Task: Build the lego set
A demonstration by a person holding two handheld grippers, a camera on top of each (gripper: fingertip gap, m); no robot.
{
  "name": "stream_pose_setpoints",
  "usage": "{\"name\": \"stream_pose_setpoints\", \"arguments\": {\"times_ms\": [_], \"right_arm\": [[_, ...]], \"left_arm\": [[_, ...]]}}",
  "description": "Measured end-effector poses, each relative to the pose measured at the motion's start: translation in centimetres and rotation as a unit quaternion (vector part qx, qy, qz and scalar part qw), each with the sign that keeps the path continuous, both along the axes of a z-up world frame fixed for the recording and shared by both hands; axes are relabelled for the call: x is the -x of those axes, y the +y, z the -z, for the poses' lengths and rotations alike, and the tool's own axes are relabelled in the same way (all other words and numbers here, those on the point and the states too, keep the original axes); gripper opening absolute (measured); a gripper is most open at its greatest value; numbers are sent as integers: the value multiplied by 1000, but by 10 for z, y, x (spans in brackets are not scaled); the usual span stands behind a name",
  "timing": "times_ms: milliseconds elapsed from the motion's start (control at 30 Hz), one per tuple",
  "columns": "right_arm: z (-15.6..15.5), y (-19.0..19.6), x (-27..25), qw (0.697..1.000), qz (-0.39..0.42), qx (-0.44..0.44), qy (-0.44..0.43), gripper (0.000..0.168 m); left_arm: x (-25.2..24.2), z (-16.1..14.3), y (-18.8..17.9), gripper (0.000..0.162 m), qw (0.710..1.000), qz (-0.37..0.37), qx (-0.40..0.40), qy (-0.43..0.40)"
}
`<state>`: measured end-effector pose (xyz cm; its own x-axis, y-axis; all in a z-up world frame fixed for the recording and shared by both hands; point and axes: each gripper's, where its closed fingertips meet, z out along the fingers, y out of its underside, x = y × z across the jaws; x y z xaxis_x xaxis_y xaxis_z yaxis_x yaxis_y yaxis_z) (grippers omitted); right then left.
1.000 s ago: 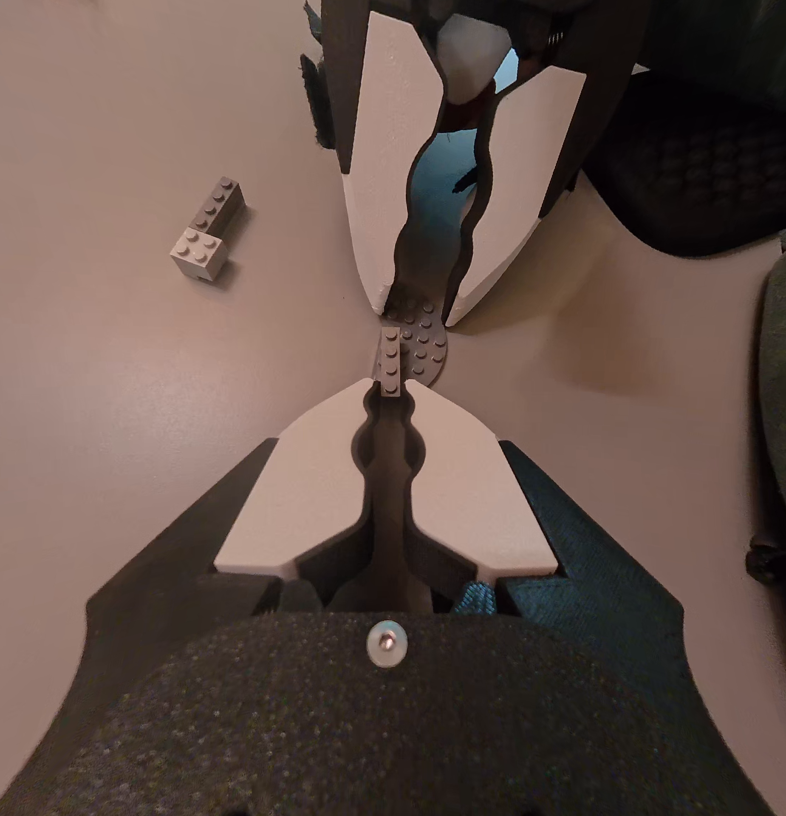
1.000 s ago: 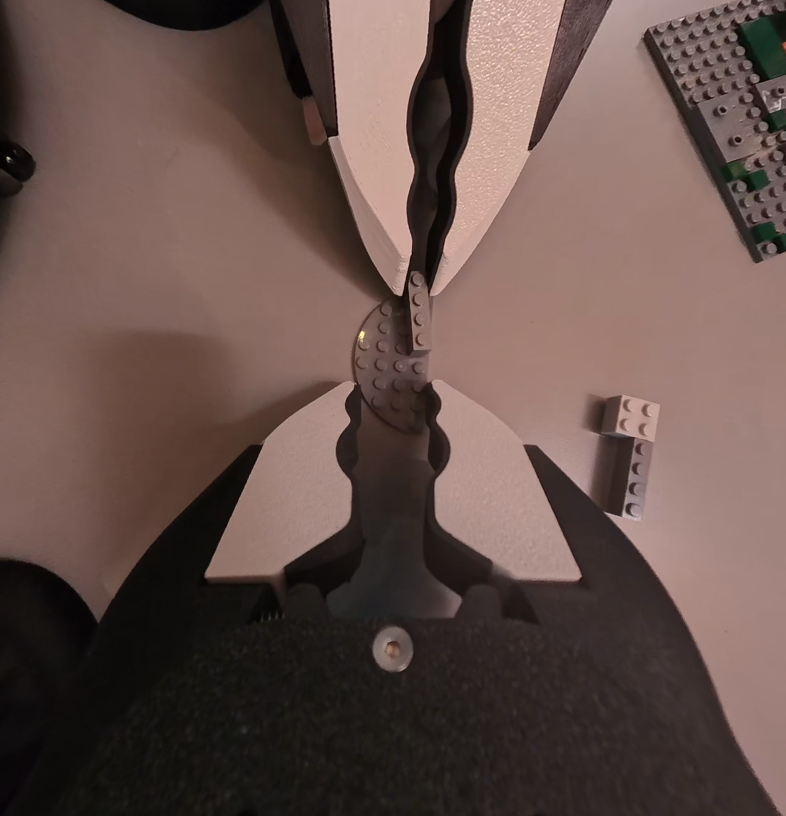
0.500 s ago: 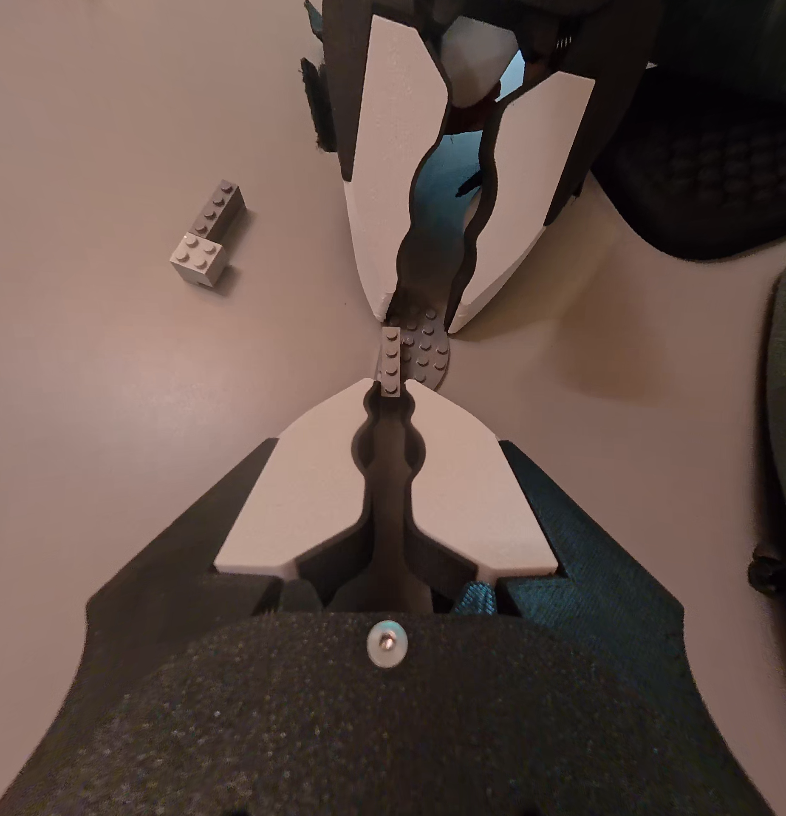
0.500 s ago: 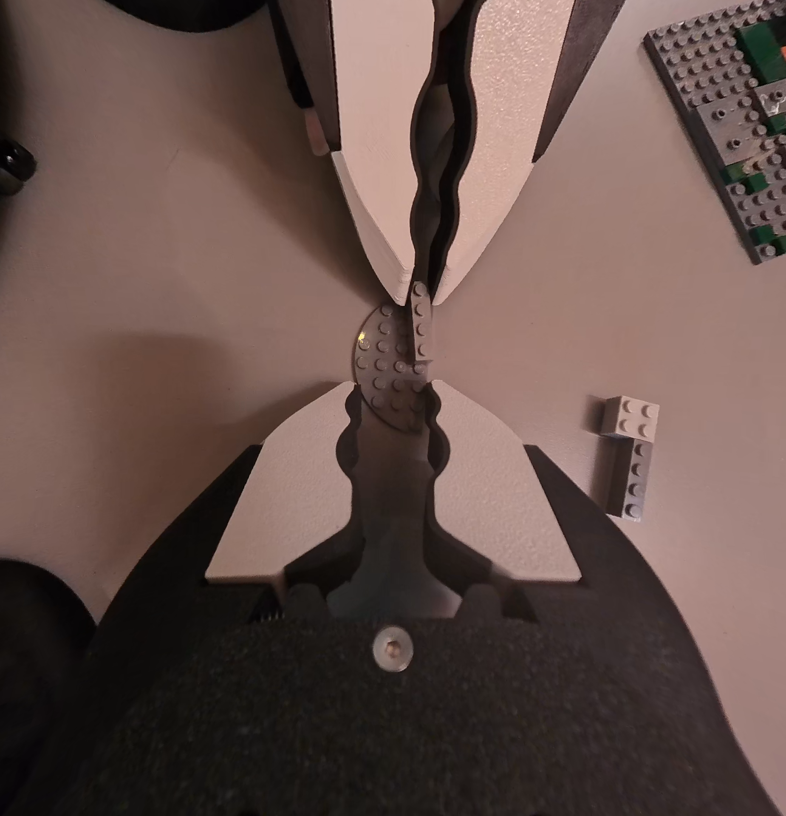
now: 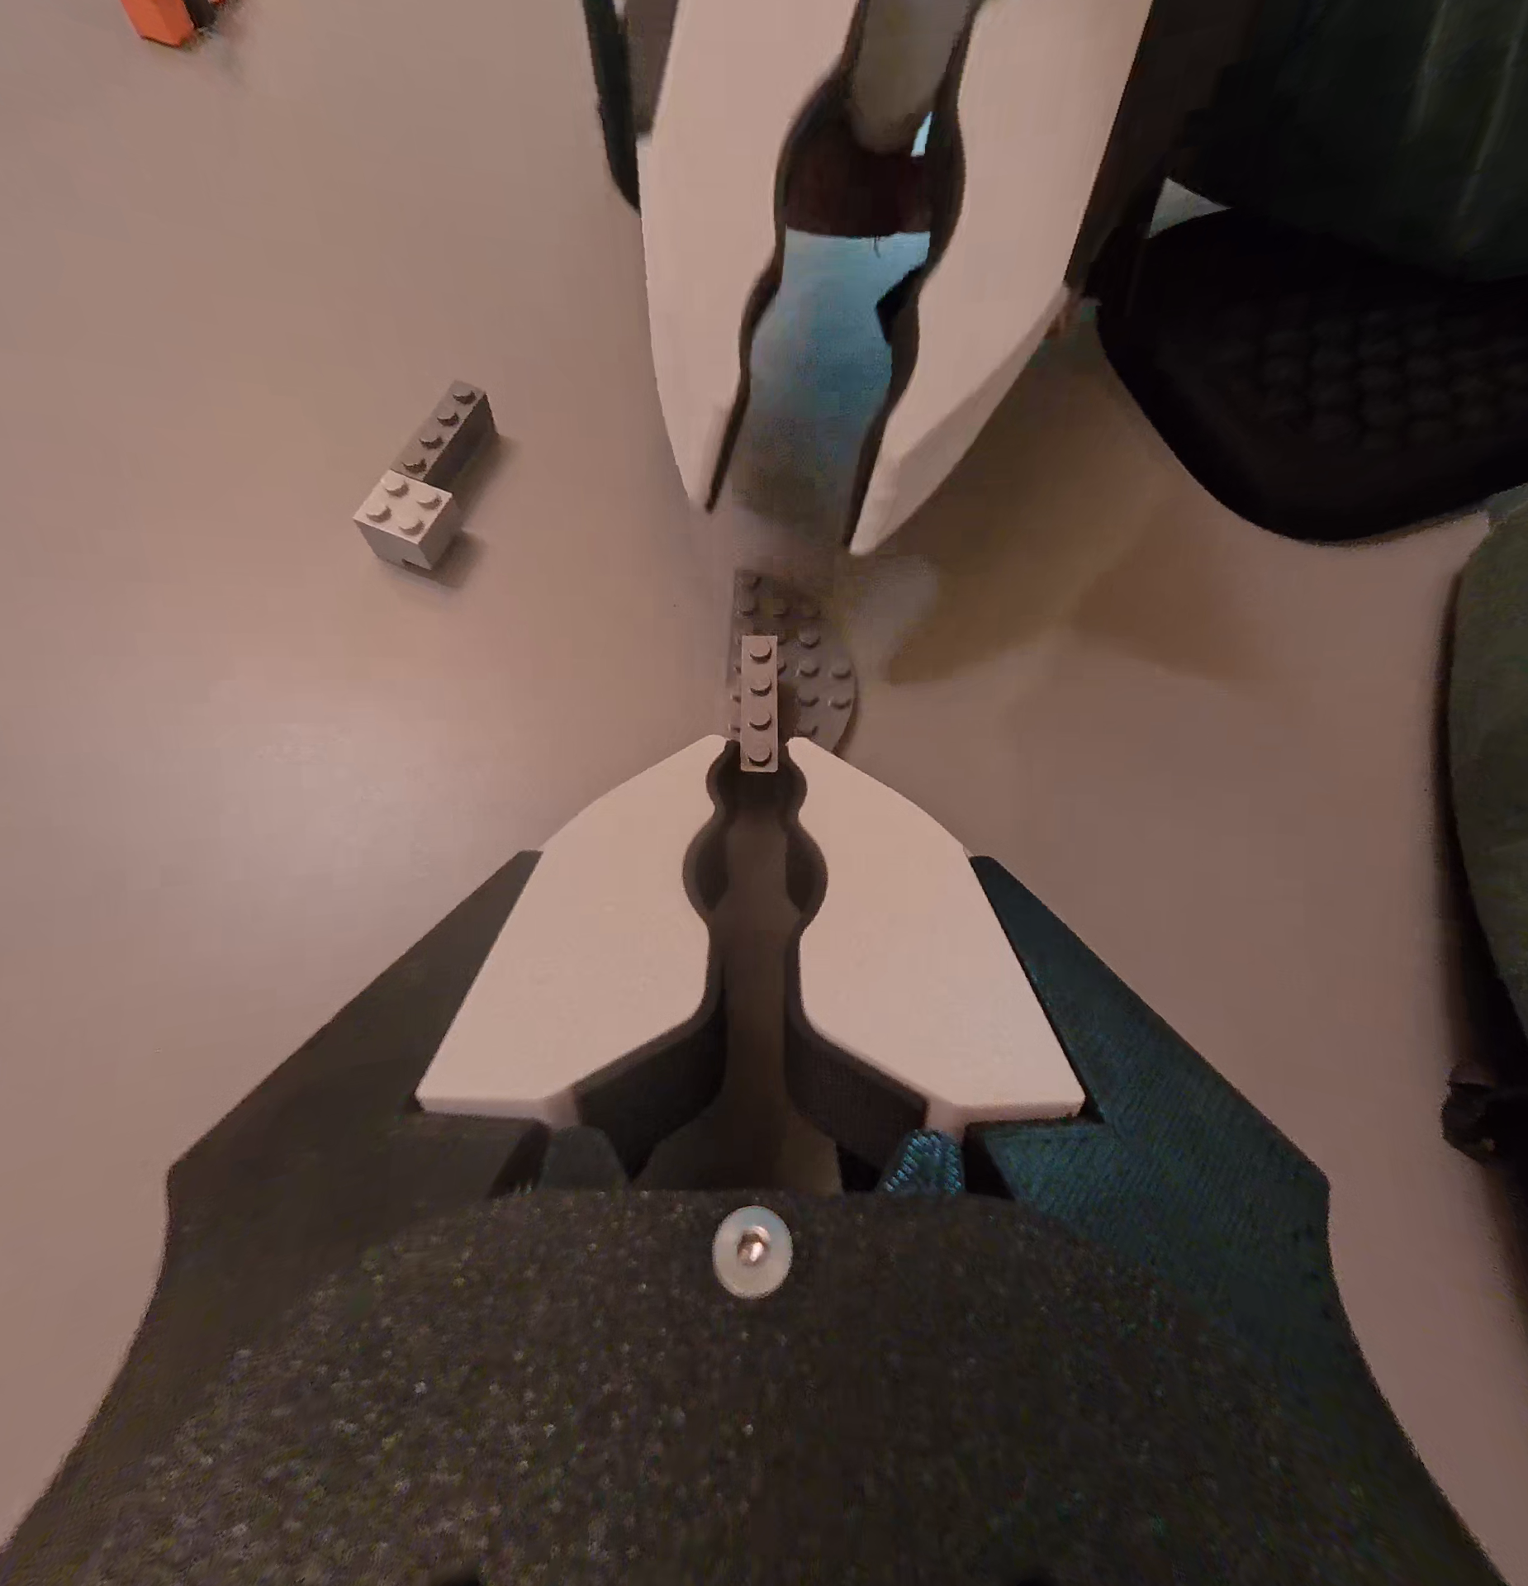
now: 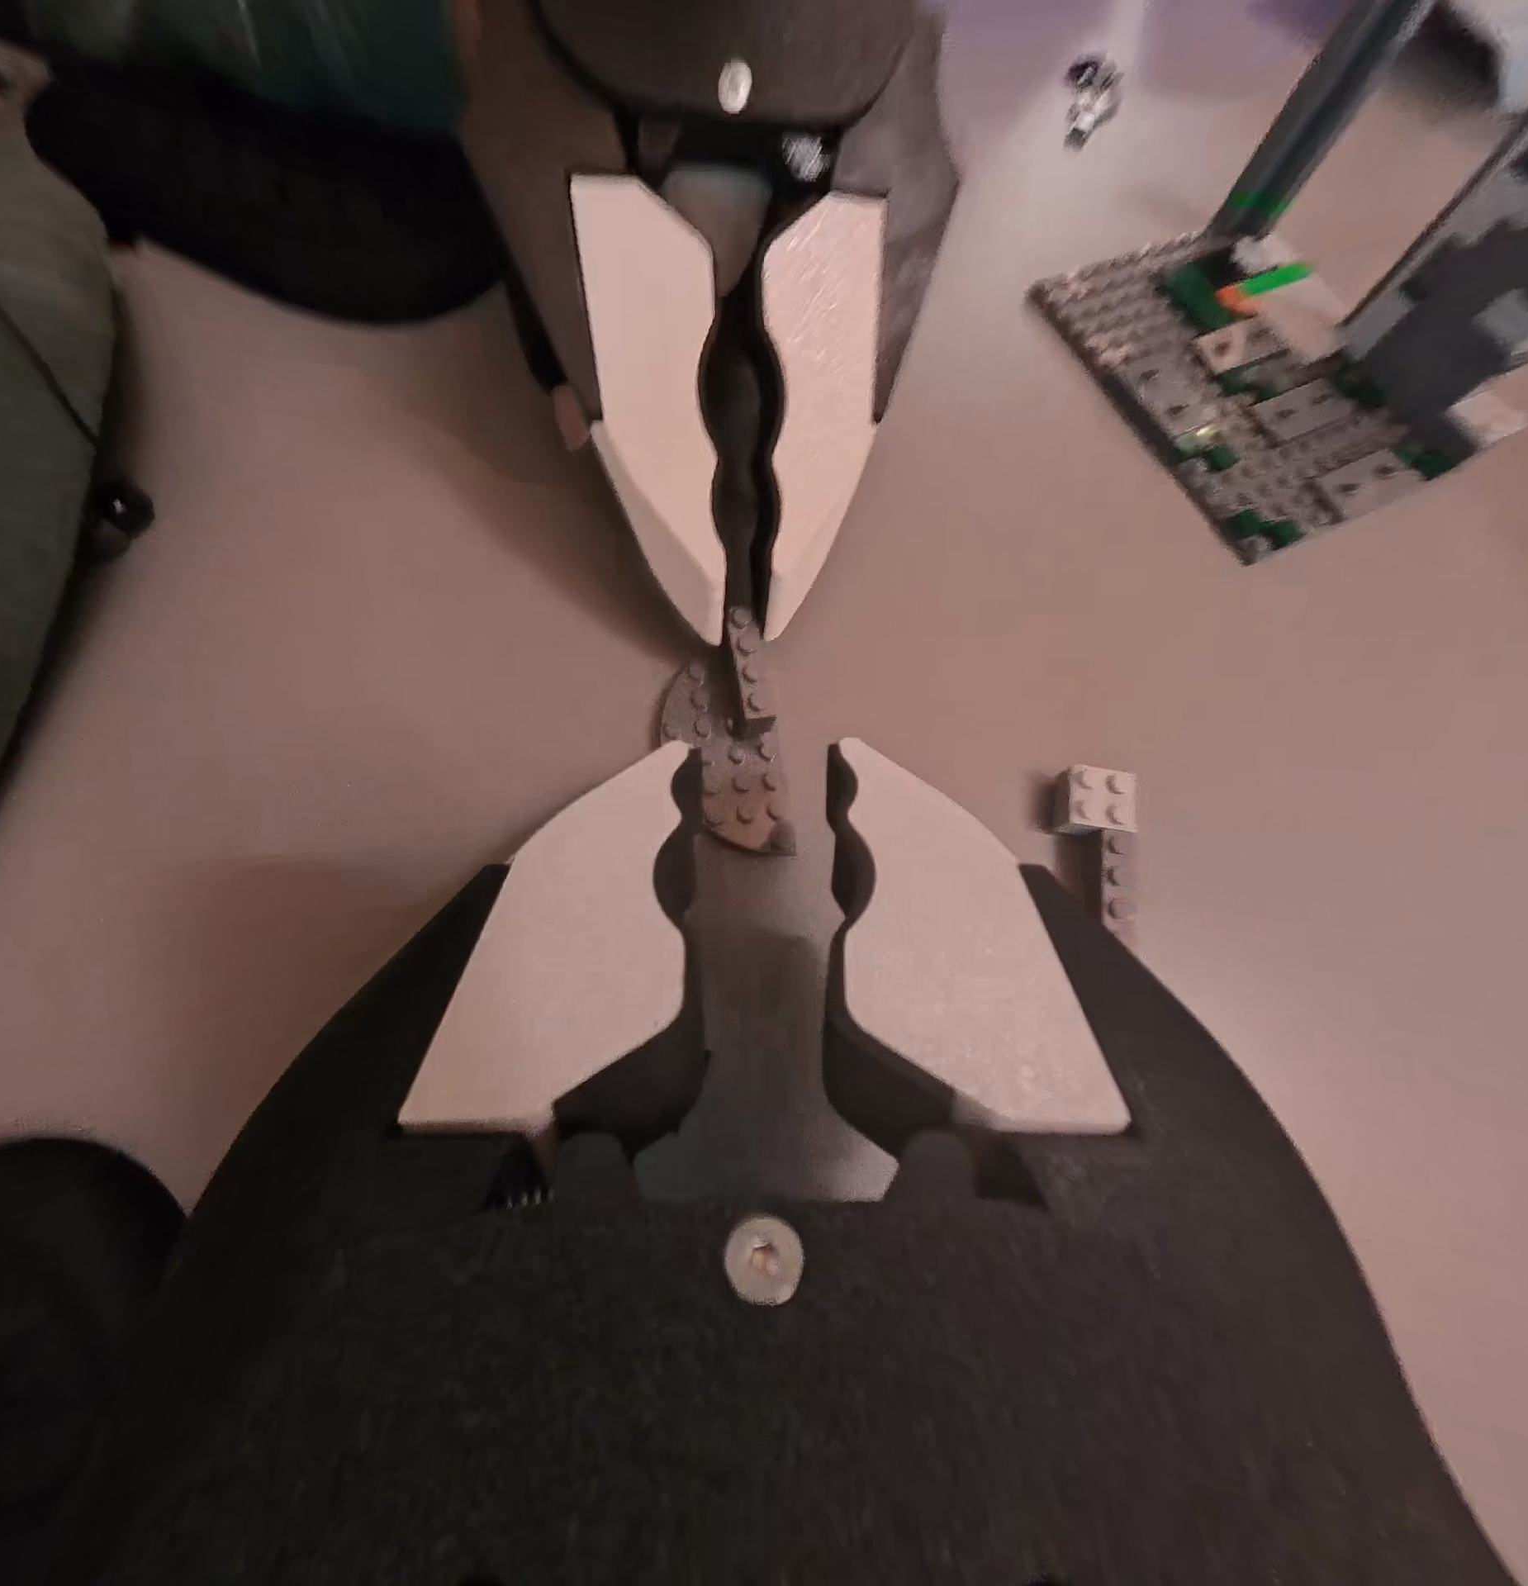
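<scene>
Seating the narrow strip on the half-round plate

You are gripping the narrow grey strip (image 5: 759, 704) in the closed left tongs (image 5: 760, 755), its far end resting on the half-round plate (image 6: 726, 772), which is lying on the table (image 5: 228, 772) between both tips. Your right tongs (image 6: 756, 755) are standing open around the plate's near end, gripping nothing. Next, likely steady the plate and press the strip's studs home squarely.

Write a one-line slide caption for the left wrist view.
Left hand-held gripper pinches narrow grey plate onto half-round plate; right hand-held gripper open.
</scene>
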<state>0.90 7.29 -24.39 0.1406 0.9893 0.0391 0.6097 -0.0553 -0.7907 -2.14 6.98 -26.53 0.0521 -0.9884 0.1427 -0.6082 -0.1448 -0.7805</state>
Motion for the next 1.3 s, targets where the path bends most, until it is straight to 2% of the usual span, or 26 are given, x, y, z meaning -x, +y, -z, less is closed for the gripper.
{"name": "stream_pose_setpoints", "arguments": {"times_ms": [100, 200, 300, 667, 900, 1100, 1300], "right_arm": [[-15, 11, -6, 998, 32, -12, 44, 27], [-25, 24, -13, 994, 70, -23, 78, 27], [-33, 36, -19, 989, 103, -33, 98, 27], [-55, 62, -43, 970, 190, -69, 136, 27], [-74, 82, -72, 941, 269, -96, 183, 23], [-98, 101, -100, 900, 343, -119, 240, 0], [-124, 128, -108, 876, 386, -142, 252, 0]], "left_arm": [[0, 0, 0, 8, 1000, 0, -4, -3], [-4, -8, 1, 34, 1000, -9, -2, -30], [-6, -23, 5, 42, 997, -21, -4, -68], [-2, -81, 44, 27, 979, -105, -70, -160], [-10, -110, 74, 0, 961, -162, -102, -200], [-24, -131, 107, 0, 937, -229, -91, -249], [-38, -153, 140, 0, 910, -284, -113, -279]]}}
